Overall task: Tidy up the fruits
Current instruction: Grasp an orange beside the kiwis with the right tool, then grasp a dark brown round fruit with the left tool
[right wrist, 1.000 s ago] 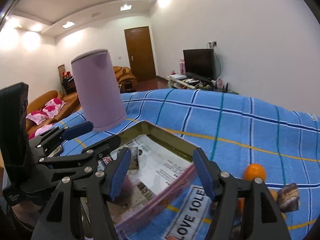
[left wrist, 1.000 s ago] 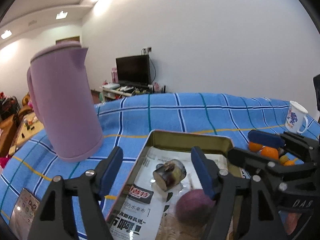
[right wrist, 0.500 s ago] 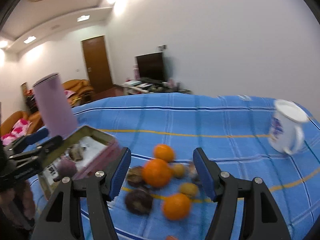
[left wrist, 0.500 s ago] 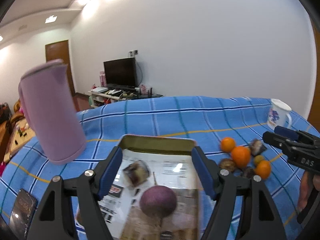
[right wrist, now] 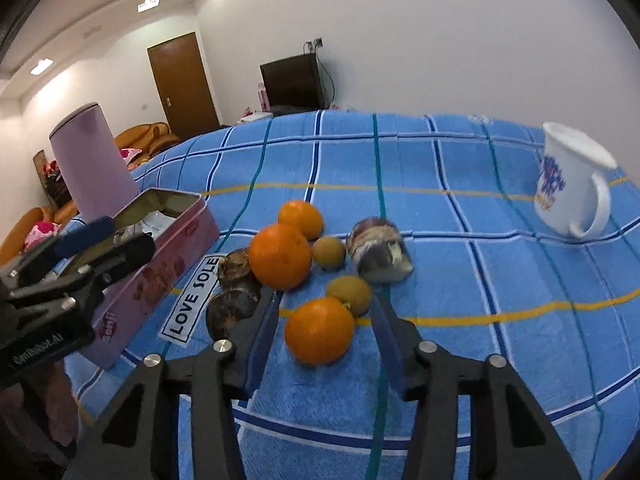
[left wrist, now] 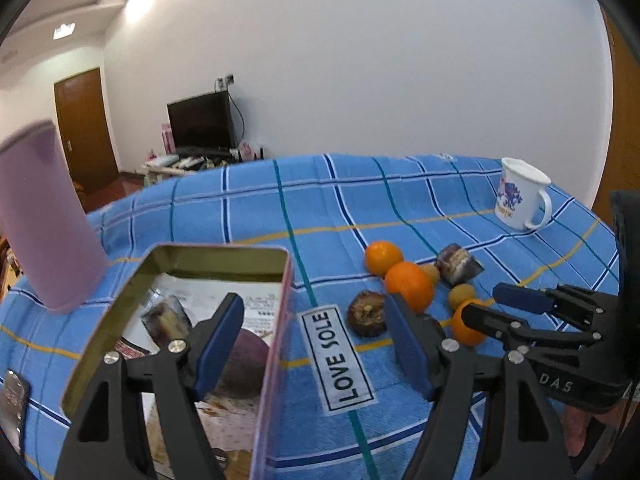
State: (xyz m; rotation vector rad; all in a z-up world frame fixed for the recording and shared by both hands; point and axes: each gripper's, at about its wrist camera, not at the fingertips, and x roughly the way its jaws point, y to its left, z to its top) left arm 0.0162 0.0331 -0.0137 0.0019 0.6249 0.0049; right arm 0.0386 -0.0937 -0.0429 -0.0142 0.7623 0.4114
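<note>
The right hand-held gripper (right wrist: 324,334) has swung away from the pink tin (right wrist: 160,268) to the loose fruit in the middle of the cloth-covered desk (right wrist: 440,184), and its jaws have just been closing around the nearest orange (right wrist: 319,330); the pads flank it without visibly pressing, so it is not yet gripped. The left hand-held gripper (left wrist: 312,344) hangs half open and empty, astride the tin's right wall. A purple fruit (left wrist: 246,364) already lies in the tin, so this orange looks like the next to go in.
</note>
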